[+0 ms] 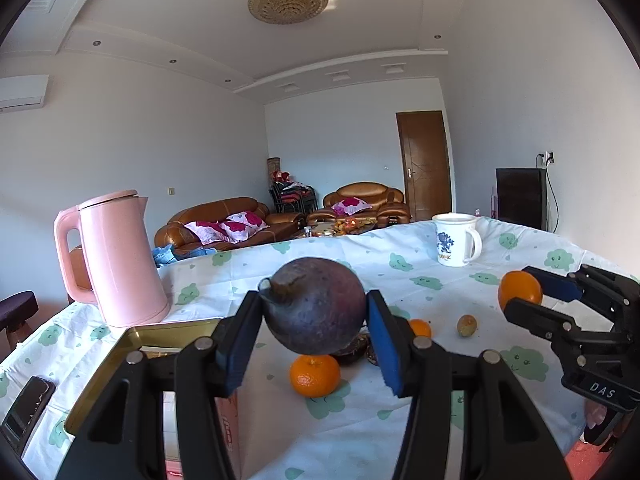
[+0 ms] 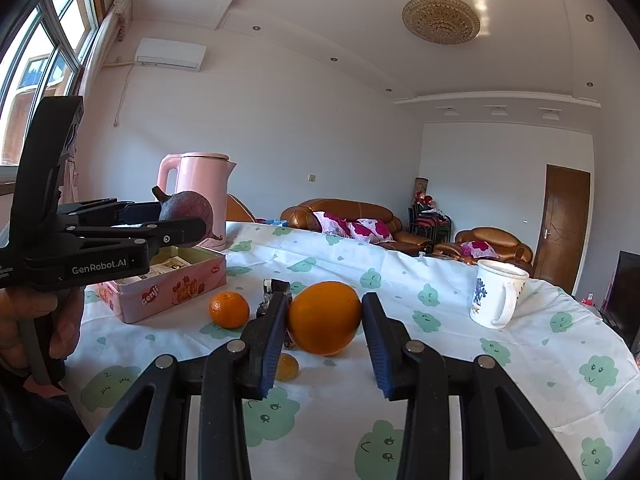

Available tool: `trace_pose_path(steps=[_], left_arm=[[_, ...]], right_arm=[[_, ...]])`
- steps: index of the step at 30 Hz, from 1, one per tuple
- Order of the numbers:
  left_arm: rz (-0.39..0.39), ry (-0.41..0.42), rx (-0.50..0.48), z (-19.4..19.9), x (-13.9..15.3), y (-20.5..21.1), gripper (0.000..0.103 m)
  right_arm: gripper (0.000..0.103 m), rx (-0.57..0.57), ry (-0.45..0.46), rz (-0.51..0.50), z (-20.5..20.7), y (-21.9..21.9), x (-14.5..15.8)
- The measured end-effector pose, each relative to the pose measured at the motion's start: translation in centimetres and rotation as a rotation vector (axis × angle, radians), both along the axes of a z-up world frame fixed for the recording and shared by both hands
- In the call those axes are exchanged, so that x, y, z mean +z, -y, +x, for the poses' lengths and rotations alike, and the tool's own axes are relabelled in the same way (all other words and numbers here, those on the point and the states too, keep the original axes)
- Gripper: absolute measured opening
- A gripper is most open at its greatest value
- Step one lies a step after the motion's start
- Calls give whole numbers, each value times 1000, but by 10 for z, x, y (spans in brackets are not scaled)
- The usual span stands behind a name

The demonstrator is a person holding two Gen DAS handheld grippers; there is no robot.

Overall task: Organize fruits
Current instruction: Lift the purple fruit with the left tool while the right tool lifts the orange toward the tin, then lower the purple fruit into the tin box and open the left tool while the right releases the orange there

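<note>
My left gripper (image 1: pixel 314 314) is shut on a dark purple round fruit (image 1: pixel 316 304) and holds it above the table, beside the open pink tin (image 1: pixel 160 338); the fruit also shows in the right wrist view (image 2: pixel 186 210). My right gripper (image 2: pixel 324 318) is shut on a large orange (image 2: pixel 324 316), lifted off the cloth; the orange also shows in the left wrist view (image 1: pixel 519 290). A small mandarin (image 1: pixel 315 375) lies on the cloth below the purple fruit. Another mandarin (image 1: pixel 420 327) and a small yellowish fruit (image 1: pixel 466 325) lie further back.
A pink kettle (image 1: pixel 116 260) stands behind the tin. A white mug (image 1: pixel 456 240) stands at the far right of the table. Dark wrapped items (image 2: pixel 274 292) lie near the mandarin (image 2: pixel 229 309). A phone (image 1: pixel 28 404) lies at the table's left edge.
</note>
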State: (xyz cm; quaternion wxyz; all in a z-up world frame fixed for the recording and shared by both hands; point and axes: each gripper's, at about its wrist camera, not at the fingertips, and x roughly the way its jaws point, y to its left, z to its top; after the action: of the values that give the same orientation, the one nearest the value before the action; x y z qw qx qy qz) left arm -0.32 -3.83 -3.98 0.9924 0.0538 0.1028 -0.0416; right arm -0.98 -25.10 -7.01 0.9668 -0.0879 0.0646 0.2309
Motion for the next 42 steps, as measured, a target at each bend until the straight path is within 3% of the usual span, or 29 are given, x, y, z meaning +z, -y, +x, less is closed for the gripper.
trace_pose_path(steps=[8, 42], left_arm=[[-13, 0, 46, 0, 7, -13, 55], [-63, -144, 292, 25, 1, -122, 55]], right_arm=[[40, 61, -6, 22, 3, -15, 22], [40, 265, -58, -136, 55, -148, 69]])
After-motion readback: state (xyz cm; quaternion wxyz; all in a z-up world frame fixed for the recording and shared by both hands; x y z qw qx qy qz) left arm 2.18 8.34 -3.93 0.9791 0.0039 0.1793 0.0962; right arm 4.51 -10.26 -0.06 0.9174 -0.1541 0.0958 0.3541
